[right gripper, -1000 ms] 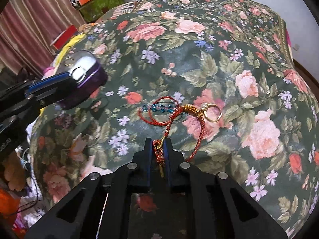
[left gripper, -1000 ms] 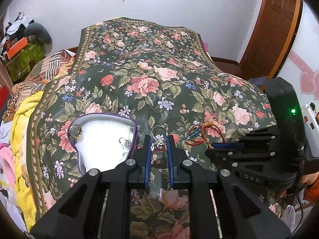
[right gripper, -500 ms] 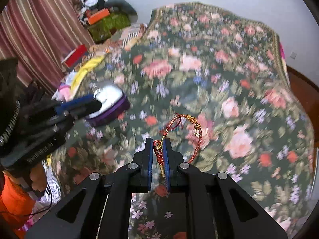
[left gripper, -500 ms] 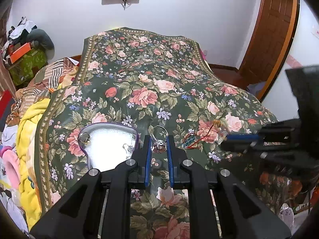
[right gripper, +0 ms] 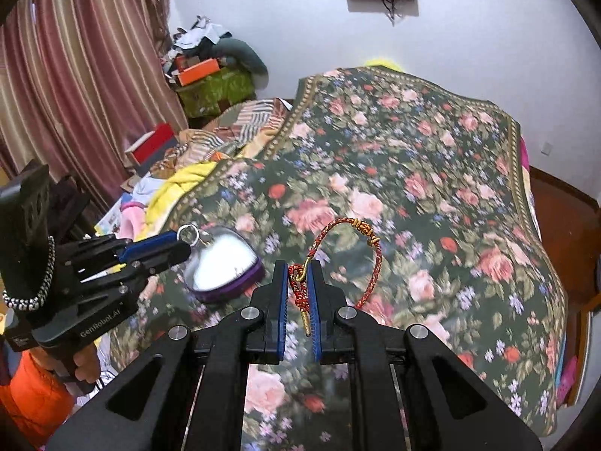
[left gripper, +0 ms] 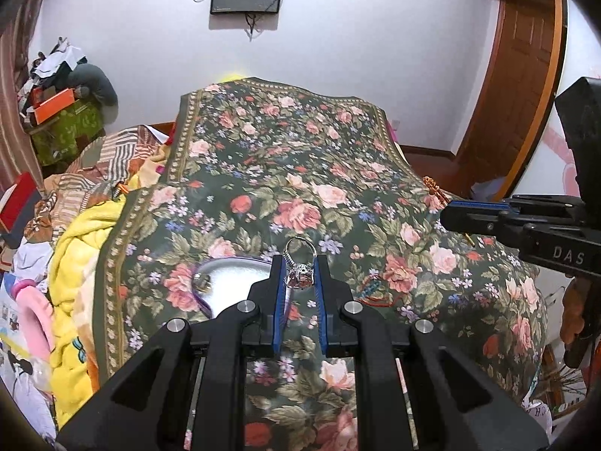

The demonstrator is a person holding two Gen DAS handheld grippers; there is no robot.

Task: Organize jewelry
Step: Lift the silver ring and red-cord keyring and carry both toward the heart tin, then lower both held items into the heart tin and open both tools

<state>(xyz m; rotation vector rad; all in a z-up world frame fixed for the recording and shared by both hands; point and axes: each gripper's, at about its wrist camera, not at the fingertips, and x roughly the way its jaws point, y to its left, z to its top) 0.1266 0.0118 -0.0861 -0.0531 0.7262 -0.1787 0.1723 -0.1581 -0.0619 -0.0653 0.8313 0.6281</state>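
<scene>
Currently both grippers are up off the bed (left gripper: pixel 300 173), each carrying a piece. Left gripper (left gripper: pixel 299 282) has its fingers closed down to a narrow gap, pinching a silver ring (left gripper: pixel 298 263) by its stone head, band sticking up past the tips. Right gripper (right gripper: pixel 299 293) fingers are nearly together on the knotted clasp end of a red-gold cord bracelet (right gripper: pixel 353 248); the loop arcs up and right, free in the air, gold end pin hanging down between the pads.

Heart box (right gripper: pixel 223 263), purple rim, white lining, sits open on the bedspread just below and beyond the left tips; one small ring (left gripper: pixel 201 281) lies at its left edge. Other beaded cords (left gripper: pixel 370 291) lie on the cover right of the box.

Judgement: carry phase, drop-off into box probably next for both.

Risks:
- ring held only at the head, small contact, could twist or slip out and vanish in the busy floral print
- bracelet loop is floppy, may swing and snag the left gripper or drape over the box rim on release
- both grippers heading for one small box, collision likely if they go together
- soft bed, box may tip if pressed on its edge
</scene>
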